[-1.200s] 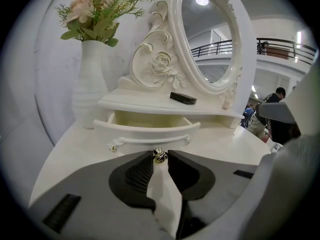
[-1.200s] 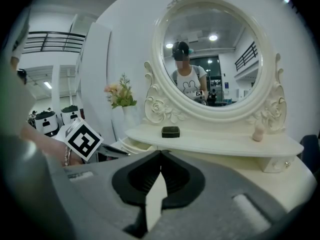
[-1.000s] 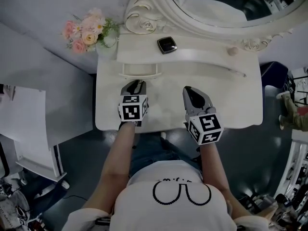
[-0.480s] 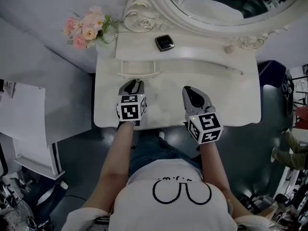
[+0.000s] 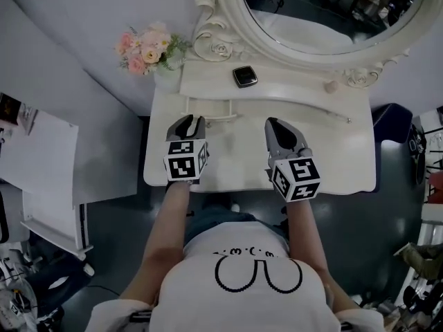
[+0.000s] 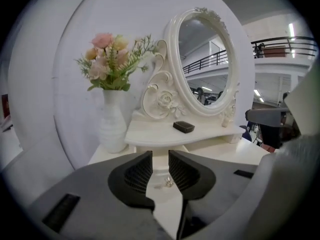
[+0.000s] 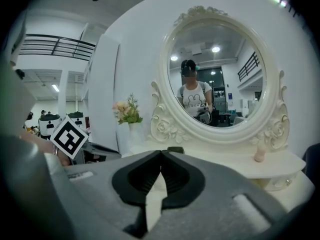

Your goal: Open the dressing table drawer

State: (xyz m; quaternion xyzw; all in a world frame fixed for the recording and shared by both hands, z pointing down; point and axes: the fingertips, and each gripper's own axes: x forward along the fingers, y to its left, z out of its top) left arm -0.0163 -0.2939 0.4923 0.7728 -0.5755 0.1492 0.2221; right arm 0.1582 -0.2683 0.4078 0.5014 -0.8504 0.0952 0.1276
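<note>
**Task item.** The drawer [image 5: 210, 108] sits under the left end of the raised shelf [image 5: 297, 92] of the white dressing table. Its curved front faces the person. The left gripper view shows the drawer front [image 6: 160, 161] with a small metal pull [image 6: 168, 182] on it. Whether the drawer stands out from its housing at all cannot be judged.

**Left hand-held gripper** [image 5: 192, 122] [image 6: 160, 171]. It is held over the tabletop [image 5: 332, 158], pointing at the drawer and apart from it. The jaws stand apart with a clear gap. Nothing is clamped; the drawer pull shows through the gap, beyond the pads.

**Right hand-held gripper** [image 5: 272, 123] [image 7: 160, 154]. It is held over the tabletop to the right of the drawer, level with the left one. The jaws are together, tips touching, with nothing between them.

**Other items.** A small dark box [image 5: 244, 76] lies on the shelf. A white vase of pink flowers [image 5: 149, 47] stands at the table's rear left corner. An oval mirror [image 5: 325, 19] in an ornate white frame rises behind the shelf.
</note>
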